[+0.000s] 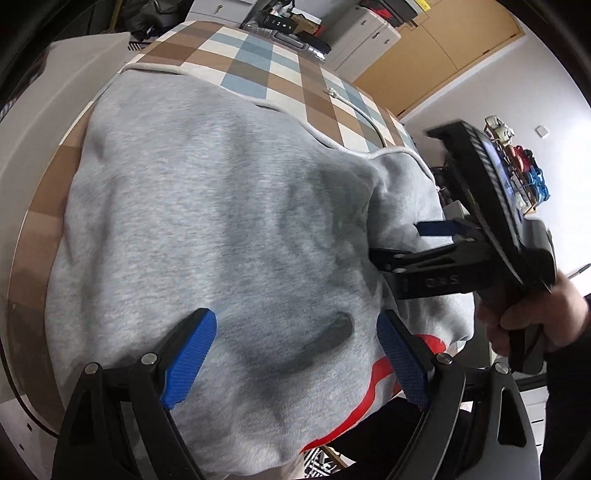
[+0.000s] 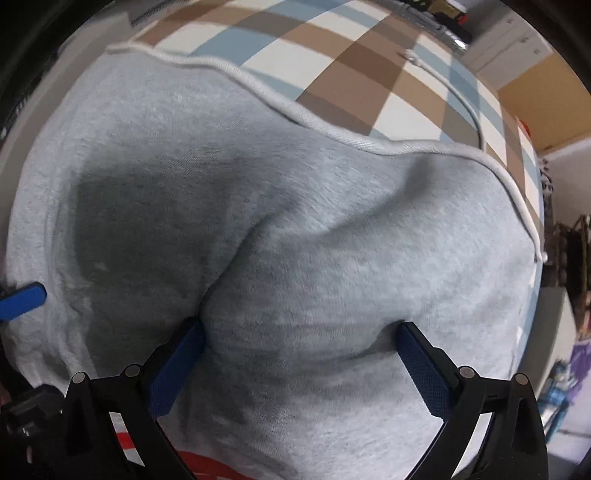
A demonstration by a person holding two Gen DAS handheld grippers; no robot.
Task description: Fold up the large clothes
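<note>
A large grey sweatshirt (image 1: 221, 221) lies spread over a table with a brown, blue and white checked cloth (image 1: 258, 62); a red print (image 1: 373, 387) shows at its near edge. My left gripper (image 1: 295, 347) hovers open just over the near part of the cloth, blue pads wide apart. My right gripper (image 1: 410, 243), held by a hand (image 1: 535, 321), points down at the garment's right side. In the right wrist view the right gripper (image 2: 301, 354) is open, its fingertips (image 2: 177, 365) against a raised fold of the sweatshirt (image 2: 295, 221). The white hem (image 2: 258, 88) runs along the far edge.
A white drawstring cord (image 1: 354, 107) lies on the checked cloth (image 2: 332, 55) beyond the garment. Suitcases and boxes (image 1: 288, 33) stand past the table's far end, with a wooden cabinet (image 1: 443, 48) behind. A shelf of coloured items (image 1: 524, 166) is at the right.
</note>
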